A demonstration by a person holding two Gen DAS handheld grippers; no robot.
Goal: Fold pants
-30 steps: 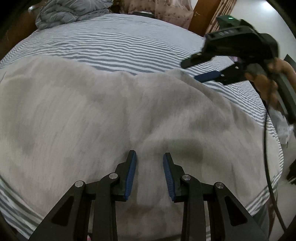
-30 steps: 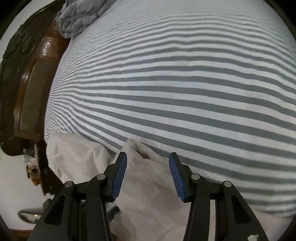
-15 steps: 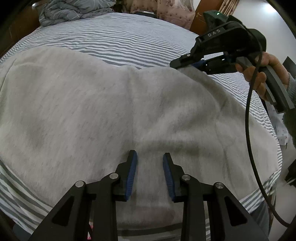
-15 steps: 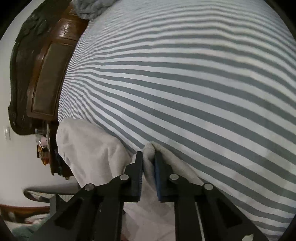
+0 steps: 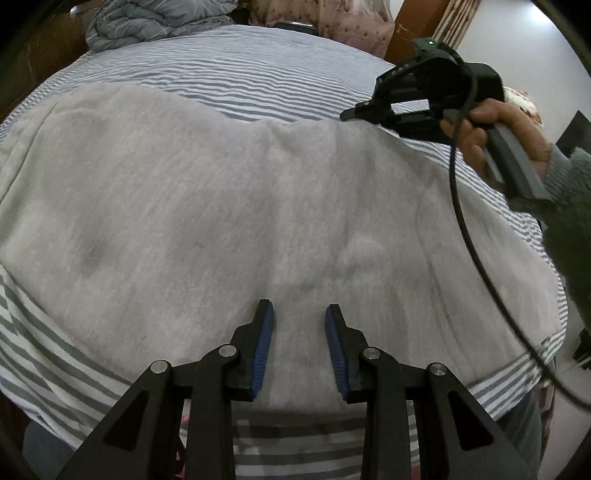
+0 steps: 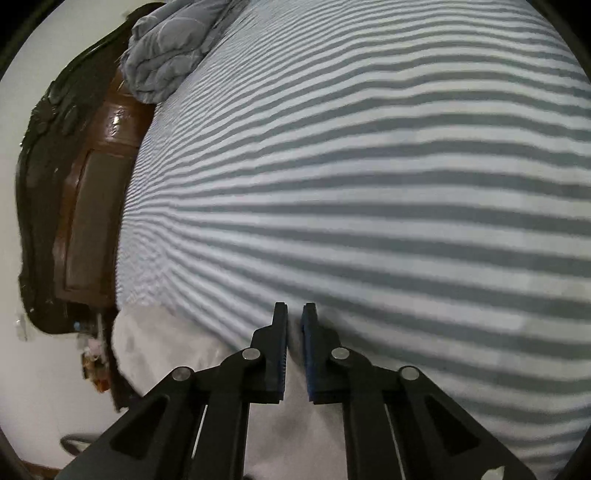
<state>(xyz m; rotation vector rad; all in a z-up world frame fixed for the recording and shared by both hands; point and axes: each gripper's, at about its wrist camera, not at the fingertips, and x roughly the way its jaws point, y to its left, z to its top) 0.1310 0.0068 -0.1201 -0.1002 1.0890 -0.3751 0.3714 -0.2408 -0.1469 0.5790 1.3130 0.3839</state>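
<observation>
**Gripping the far hem: fold being prepared**

Pale grey pants (image 5: 221, 206) are spread flat on the striped bed (image 5: 258, 81). The right gripper (image 6: 294, 317) is clamped on their far edge, evidently for lifting. The left gripper (image 5: 299, 317) is held parted above the cloth, gripping nothing.

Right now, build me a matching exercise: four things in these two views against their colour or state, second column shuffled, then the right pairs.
Things:
1. pants
2. left gripper
3. right gripper
4. quilt

States:
A. bunched up at the far end of the bed
B. jaws apart above the cloth, holding nothing
C. pale grey, spread across the striped sheet
D. shut on the cloth's far edge

Pairs: 1-C, 2-B, 3-D, 4-A
</observation>
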